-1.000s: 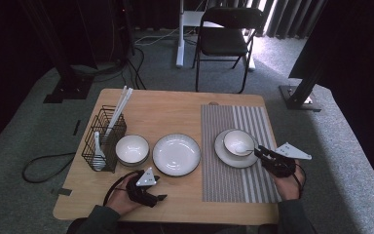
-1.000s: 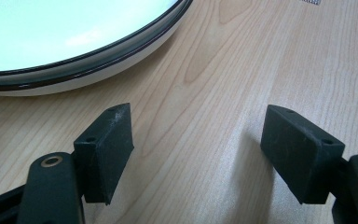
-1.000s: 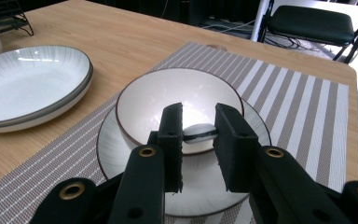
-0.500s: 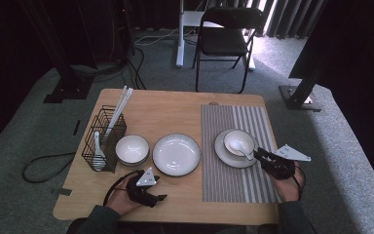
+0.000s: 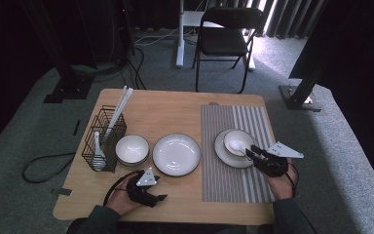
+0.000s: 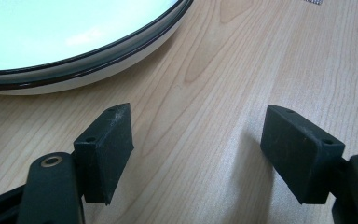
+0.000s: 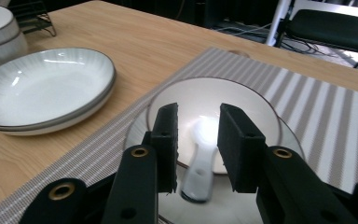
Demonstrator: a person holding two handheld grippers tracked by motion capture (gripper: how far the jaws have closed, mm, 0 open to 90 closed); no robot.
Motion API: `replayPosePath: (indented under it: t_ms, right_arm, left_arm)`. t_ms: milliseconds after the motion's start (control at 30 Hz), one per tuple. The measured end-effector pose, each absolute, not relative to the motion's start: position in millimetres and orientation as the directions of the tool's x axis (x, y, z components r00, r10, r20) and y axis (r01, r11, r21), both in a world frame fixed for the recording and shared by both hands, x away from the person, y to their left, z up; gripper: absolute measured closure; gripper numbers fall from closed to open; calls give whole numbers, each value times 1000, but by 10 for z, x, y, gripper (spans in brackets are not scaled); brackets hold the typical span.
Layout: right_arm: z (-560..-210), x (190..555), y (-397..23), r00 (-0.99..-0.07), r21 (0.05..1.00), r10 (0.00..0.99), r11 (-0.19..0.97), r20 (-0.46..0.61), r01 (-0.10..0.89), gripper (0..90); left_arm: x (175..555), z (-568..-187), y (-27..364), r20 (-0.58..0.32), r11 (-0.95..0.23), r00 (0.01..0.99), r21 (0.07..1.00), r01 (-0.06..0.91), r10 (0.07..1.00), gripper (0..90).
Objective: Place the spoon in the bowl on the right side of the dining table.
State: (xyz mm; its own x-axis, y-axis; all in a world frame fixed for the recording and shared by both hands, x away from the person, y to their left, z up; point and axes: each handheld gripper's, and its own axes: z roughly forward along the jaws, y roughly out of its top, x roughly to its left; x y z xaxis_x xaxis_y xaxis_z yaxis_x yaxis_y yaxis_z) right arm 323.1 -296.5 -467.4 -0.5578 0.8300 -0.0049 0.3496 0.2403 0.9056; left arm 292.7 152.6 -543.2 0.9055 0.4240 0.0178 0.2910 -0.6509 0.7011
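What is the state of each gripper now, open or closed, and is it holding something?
Left gripper: open, holding nothing, over bare table.
Right gripper: fingers just opened, apart around the spoon handle, not pressing it.

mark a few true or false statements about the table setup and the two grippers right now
1. A white spoon lies in the small bowl on the striped placemat. True.
2. The right gripper is clamped on the spoon's handle. False: its jaws have just been opening, and the handle sits between the pads with gaps on both sides.
3. The left gripper holds the empty plate. False: its jaws stand wide apart over bare wood beside the plate.
4. The wire rack stands at the table's left end, with another spoon in it. True.
5. The placemat holds two plates. False: one saucer with the bowl on it.
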Motion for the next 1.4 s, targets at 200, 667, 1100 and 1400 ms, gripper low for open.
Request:
replayPosePath:
  t_ms: [200,667,1100,1400]
  right_arm:
    - [-4629,3255,-2771,-598,903,802,268,-16,335,645]
    - [-4660,3293,-2350,-681,890,732,325,-23,319,610]
    - [-4832,3269,-2052,-738,866,674,384,-26,320,562]
    - [-4981,3247,-1909,-763,838,646,431,-27,335,539]
  left_arm:
    - [2925,-5437,1513,19,-659,912,698,282,410,222]
    - [2929,-5404,1509,19,-671,906,679,298,422,248]
    - [2901,-5296,1530,10,-633,898,713,302,440,333]
    - [2890,-5211,1541,11,-598,891,745,296,454,333]
